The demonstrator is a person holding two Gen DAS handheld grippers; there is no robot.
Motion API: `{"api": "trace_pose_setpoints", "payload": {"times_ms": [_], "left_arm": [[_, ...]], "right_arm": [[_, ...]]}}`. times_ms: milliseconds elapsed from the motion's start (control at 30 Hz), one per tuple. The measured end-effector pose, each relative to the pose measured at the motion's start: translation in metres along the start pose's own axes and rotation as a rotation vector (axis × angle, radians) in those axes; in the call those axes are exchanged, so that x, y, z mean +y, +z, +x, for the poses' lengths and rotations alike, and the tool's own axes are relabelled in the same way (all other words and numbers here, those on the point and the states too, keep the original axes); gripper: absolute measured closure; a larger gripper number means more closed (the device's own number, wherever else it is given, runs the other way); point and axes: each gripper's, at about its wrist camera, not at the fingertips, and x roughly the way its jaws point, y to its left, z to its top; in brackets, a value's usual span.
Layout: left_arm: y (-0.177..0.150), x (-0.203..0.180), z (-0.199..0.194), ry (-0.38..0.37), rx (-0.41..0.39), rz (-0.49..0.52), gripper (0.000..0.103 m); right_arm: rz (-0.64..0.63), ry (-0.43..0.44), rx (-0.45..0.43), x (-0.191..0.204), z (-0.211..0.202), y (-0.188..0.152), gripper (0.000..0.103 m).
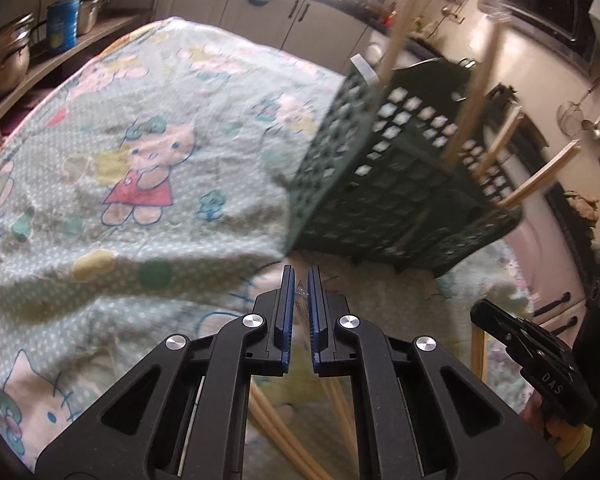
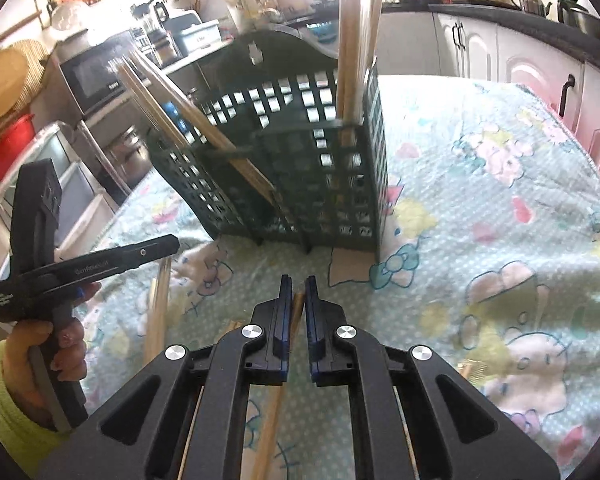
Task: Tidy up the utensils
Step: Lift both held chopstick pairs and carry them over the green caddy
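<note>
Left wrist view first: the left gripper (image 1: 299, 276) has its jaws pinched nearly together on something thin and clear-looking, maybe a wrapped chopstick (image 1: 301, 300), hard to say for sure. More wooden sticks (image 1: 278, 420) show below the claw, over the cartoon-cat tablecloth (image 1: 140, 140). The green utensil basket (image 1: 384, 172) sits up and to the right, already with several chopsticks (image 1: 466, 108) poking out of it. The right-hand tool shows at the lower right edge.

Right wrist view: the right gripper (image 2: 298, 280) is clamped down narrow on the tip of a wooden chopstick (image 2: 297, 300), whose shaft runs back under the claw. The basket (image 2: 292, 168) stands straight ahead on the cloth, one bunch standing upright in the right compartment (image 2: 350, 40), another leaning out left (image 2: 172, 100). The left hand (image 2: 40, 344) holds its tool at the left, with a loose stick (image 2: 158, 312) lying beneath.

So I'd say it's well underway: plenty stowed, two in the claws, a few left on the table.
</note>
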Motion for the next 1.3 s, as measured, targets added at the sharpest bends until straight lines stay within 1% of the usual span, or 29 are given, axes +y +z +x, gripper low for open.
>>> {"api": "trace_pose_setpoints", "payload": {"times_ms": [267,467,633,933,1300], "left_arm": [[0.003,-0.033,-0.046,-0.045,-0.11,0.063,0.101],[0.003,-0.056,-0.076,-0.07,-0.181,0.101,0.101],[0.004,-0.069,-0.094,-0.085,-0.224,0.126,0.101],[0.012,-0.087,-0.119,-0.105,-0.282,0.162,0.101],[0.037,-0.116,-0.134,-0.135,-0.35,0.218,0.101]], "right_arm": [[-0.023,0.045,-0.094,0.006,-0.046,0.003,0.097],[-0.063,0.078,-0.157,0.025,-0.074,0.005,0.097],[-0.092,0.09,-0.207,0.037,-0.093,0.007,0.097],[-0.121,0.097,-0.294,0.05,-0.123,0.014,0.097],[-0.114,0.072,-0.382,0.046,-0.142,0.033,0.097]]}}
